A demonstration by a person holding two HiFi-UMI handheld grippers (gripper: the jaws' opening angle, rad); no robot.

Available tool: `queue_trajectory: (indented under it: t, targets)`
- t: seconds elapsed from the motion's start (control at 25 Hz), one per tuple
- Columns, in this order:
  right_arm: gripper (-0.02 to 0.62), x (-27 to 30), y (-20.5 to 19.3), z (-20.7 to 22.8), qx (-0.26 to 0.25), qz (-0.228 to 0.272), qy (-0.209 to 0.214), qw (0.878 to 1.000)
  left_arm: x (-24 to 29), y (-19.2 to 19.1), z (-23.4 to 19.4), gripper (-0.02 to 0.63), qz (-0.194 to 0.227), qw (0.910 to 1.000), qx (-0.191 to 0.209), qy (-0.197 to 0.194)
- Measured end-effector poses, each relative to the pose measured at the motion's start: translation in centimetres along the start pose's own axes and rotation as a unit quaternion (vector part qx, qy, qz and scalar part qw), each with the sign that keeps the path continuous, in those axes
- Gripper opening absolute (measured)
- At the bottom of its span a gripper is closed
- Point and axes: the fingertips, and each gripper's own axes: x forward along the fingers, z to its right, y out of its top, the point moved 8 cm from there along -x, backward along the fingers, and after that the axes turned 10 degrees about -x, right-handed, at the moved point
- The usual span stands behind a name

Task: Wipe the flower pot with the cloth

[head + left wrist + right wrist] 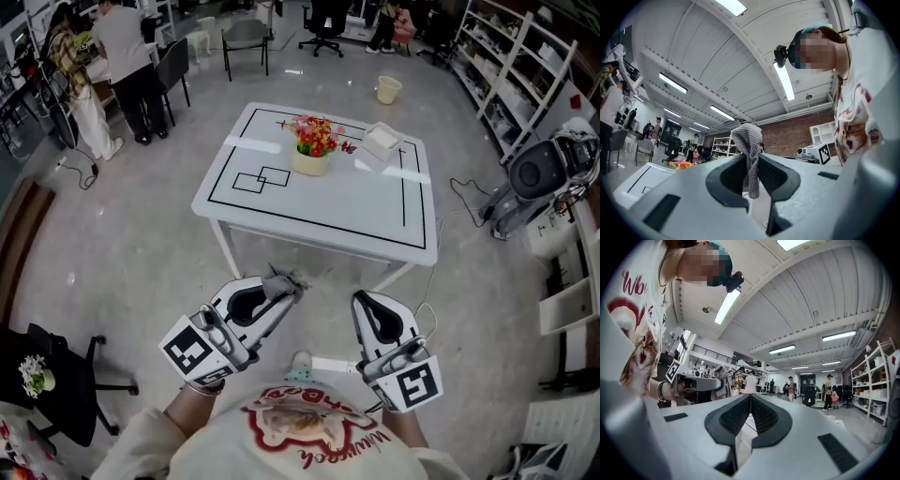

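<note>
A cream flower pot (310, 161) with red and yellow flowers stands on the white table (356, 211), well ahead of both grippers. My left gripper (288, 284) is shut on a grey knitted cloth (280, 280), which bunches above the jaws and hangs down between them in the left gripper view, cloth (748, 152). My right gripper (360, 302) is shut with nothing between its jaws, held short of the table's near edge beside the left one. In the right gripper view the right gripper (750, 399) faces the room, with the left gripper and its cloth (721, 380) at the left.
A white box (382, 141) lies on the table to the right of the pot. A black office chair (70, 389) is at my lower left. Shelving (511, 70) and a grey machine (539, 178) line the right side. People stand at the far left (127, 66).
</note>
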Motion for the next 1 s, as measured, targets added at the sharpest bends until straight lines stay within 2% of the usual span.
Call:
queue_trajectory:
  t: [0.2,0.48,0.76,1.0]
  targets:
    - [0.006,2.3,-1.9,5.0,0.004,0.004,0.014,1.0,4.5,-0.4,-3.2,0.055,-0.001,0.9999,-0.002,0.017]
    - [0.006,3.9,-4.5,9.8,0.003,-0.009,0.037,0.999,9.4,-0.8,-5.4,0.055,0.026,0.9994,-0.017,0.016]
    - [0.006,5.7,-4.5,10.3,0.004,0.001,0.054,0.999,9.9,-0.6,-6.2,0.055,0.014,0.9993,-0.014,0.031]
    - [0.006,5.2,-4.4,10.6,0.011,0.01,0.05,0.999,10.1,0.0,-6.5,0.055,0.012,0.9994,-0.006,0.033]
